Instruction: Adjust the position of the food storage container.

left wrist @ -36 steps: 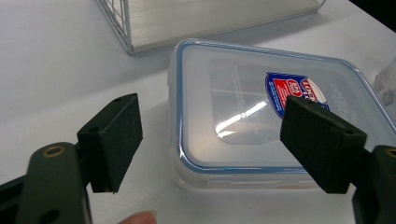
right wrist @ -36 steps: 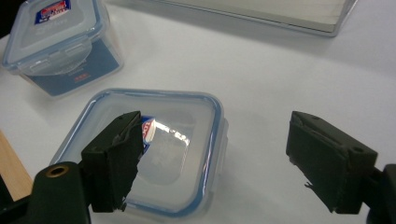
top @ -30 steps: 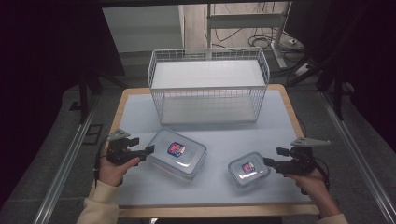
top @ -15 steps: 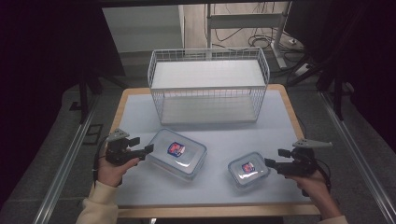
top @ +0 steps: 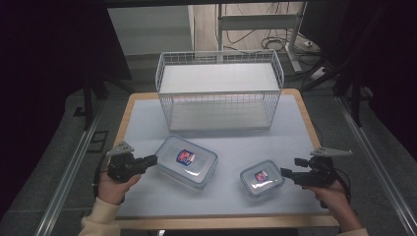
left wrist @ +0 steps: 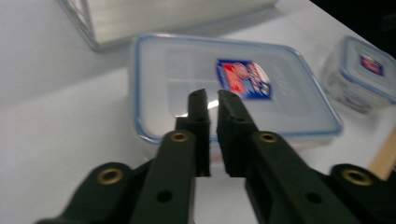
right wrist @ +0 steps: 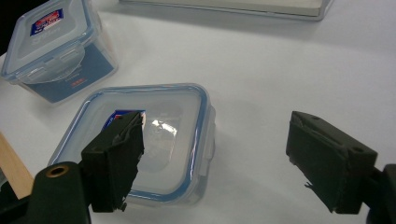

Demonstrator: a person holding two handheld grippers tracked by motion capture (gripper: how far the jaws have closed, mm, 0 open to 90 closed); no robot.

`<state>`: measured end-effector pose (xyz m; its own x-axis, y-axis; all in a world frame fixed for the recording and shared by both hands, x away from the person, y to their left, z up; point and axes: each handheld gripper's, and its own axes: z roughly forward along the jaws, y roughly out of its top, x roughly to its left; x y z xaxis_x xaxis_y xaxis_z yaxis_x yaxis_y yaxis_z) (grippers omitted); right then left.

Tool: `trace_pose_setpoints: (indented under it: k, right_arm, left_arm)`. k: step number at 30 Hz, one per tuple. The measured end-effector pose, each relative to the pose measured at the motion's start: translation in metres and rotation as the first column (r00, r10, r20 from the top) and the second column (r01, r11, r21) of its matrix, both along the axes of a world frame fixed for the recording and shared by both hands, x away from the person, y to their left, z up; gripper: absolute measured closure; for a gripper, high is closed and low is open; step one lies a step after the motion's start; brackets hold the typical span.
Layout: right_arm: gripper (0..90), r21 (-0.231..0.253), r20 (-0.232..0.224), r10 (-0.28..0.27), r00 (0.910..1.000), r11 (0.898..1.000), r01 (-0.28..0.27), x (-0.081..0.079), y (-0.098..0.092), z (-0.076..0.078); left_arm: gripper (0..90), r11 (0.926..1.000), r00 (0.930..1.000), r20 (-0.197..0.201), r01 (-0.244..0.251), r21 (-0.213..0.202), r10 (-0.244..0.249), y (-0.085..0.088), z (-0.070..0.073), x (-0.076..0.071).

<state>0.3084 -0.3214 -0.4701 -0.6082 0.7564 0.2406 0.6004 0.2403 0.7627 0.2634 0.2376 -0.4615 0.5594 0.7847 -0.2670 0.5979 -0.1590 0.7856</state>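
Observation:
A large clear lidded container (top: 187, 161) with a red and blue label lies on the table's left half. My left gripper (top: 153, 159) points at its near left edge; its jaws have just been closing and now stand shut with nothing between them (left wrist: 212, 95), just above the lid's (left wrist: 233, 88) near rim. A smaller lidded container (top: 261, 178) sits to the right. My right gripper (top: 285, 173) is beside it, jaws wide open (right wrist: 215, 135), the left jaw over the small container's lid (right wrist: 154, 135), not touching.
A white wire basket (top: 219, 91) stands at the back centre of the pale blue table top (top: 147, 128). The wooden front edge runs just below both hands. Dark floor and metal rails flank the table.
The left gripper's jaws have closed from wide apart to nearly touching. Both hands and both containers kept their places.

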Motion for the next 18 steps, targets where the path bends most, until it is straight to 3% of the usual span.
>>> trace_pose_setpoints:
  k: [4, 7, 8, 14, 18]
  right_arm:
    - [19.2, 0.000, -0.009, -0.006, 0.9999, 1.000, 0.006, 0.001, -0.002, -0.001]
    - [19.2, -0.005, -0.010, -0.006, 0.9999, 1.000, 0.006, 0.001, -0.001, -0.002]
    - [19.3, -0.008, -0.012, -0.004, 0.9999, 1.000, 0.004, 0.001, 0.000, -0.002]
    - [19.2, -0.007, -0.012, -0.005, 0.9999, 1.000, 0.005, 0.000, 0.000, -0.002]
    - [19.0, -0.012, -0.008, 0.004, 1.0000, 1.000, -0.004, 0.000, 0.000, -0.001]
  left_arm:
    - [90.0, 0.9969, 0.9969, -0.012, 0.078, 0.012, -0.078, -0.011, -0.002, -0.014]
    - [90.0, 0.9940, 0.9939, -0.019, 0.109, 0.012, -0.108, -0.017, -0.006, -0.017]
    - [90.0, 0.9881, 0.9887, -0.028, 0.149, 0.041, -0.148, -0.025, -0.010, -0.020]
    - [90.0, 0.9754, 0.9769, -0.054, 0.210, 0.067, -0.207, -0.044, -0.020, -0.025]
    - [90.0, 0.9620, 0.9649, -0.077, 0.258, 0.091, -0.251, -0.061, -0.027, -0.027]
